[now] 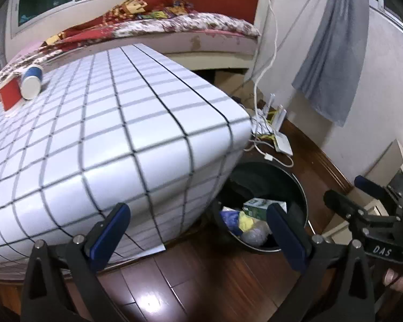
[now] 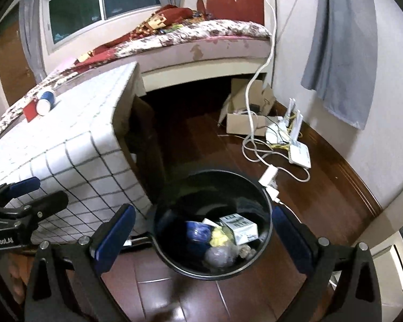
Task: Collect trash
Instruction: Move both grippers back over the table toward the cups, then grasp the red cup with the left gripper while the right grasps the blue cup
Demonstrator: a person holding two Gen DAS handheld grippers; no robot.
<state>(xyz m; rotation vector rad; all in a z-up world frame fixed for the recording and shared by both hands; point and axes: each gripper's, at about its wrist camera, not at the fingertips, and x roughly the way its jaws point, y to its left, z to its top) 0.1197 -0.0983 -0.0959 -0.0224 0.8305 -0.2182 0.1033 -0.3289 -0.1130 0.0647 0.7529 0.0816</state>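
Below, both spread, empty grippers [image 1: 198, 224] [image 2: 204, 229] flank a round black bin [image 2: 266, 214] holding seemingly crumpled trash [image 2: 223, 234].

Bedroom fixtures, non-task

Floral-quilted bed [image 2: 215, 30] upper centre; grey cloth [image 2: 344, 43] hanging upper right; white router [image 2: 299, 153] and coiled white cable [image 2: 258, 150] on dark wooden floor [image 2: 322, 201], right.

A bin [image 2: 212, 222] is set on the floor [image 2: 201, 139] right of the table [image 2: 88, 123]; a cup [image 2: 46, 102] is laid on the table's far end, before the bed [image 2: 201, 40].
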